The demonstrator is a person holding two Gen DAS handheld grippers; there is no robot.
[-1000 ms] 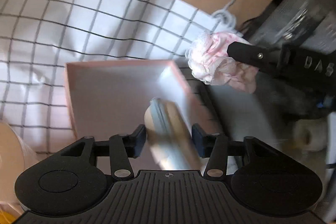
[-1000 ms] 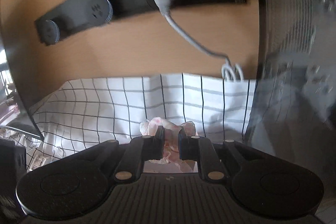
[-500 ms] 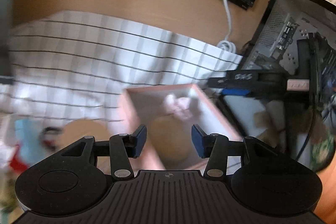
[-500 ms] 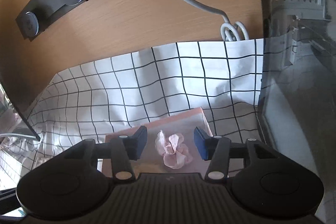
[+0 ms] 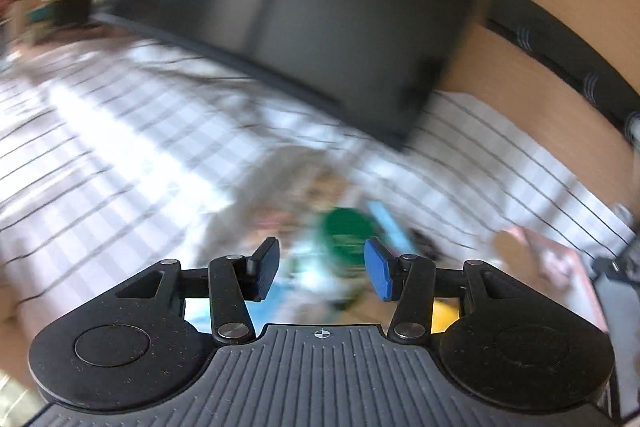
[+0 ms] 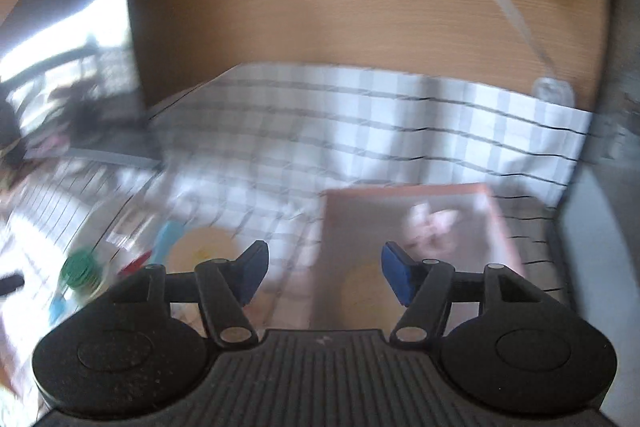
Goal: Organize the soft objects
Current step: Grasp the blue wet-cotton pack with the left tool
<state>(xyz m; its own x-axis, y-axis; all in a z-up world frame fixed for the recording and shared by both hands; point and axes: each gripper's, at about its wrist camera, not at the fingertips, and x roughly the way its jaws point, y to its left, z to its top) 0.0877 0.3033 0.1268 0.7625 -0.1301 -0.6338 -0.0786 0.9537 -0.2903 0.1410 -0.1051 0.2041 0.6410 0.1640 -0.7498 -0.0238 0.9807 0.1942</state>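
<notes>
1. On the checked cloth (image 6: 360,115) that covers the counter, the pink tray (image 6: 500,227) lies to your right; the crumpled pink-and-white soft piece (image 6: 432,227) rests inside it near the far side, with a pale round piece (image 6: 368,287) in the tray's near part.
2. Your right gripper (image 6: 323,277) hangs above the tray's near left edge. Its jaws have just been opening and now stand spread, with nothing between them. The pink piece lies clear of the pads, beyond and to the right.
3. Your left gripper (image 5: 321,273) has its jaws spread and empty, above a blurred cluster just beyond them: a green cap (image 5: 347,233), a light blue item (image 5: 390,227) and other shapes too smeared to name.
4. Risk: both views are streaked with motion blur. Closing on the cluster at this pace could pinch the hard green-capped thing instead of a soft one, or knock it over.
5. Risk: the cloth is loose and wrinkled. A low jaw could catch a fold and drag the tray or the cluster with it.
6. Risk: the dark monitor (image 5: 300,7) stands close behind the cluster; a wide swing of the left gripper could strike its lower edge.
7. Risk: the right gripper sits low over the tray; a sideways move could clip the rim and spill what lies inside.
</notes>
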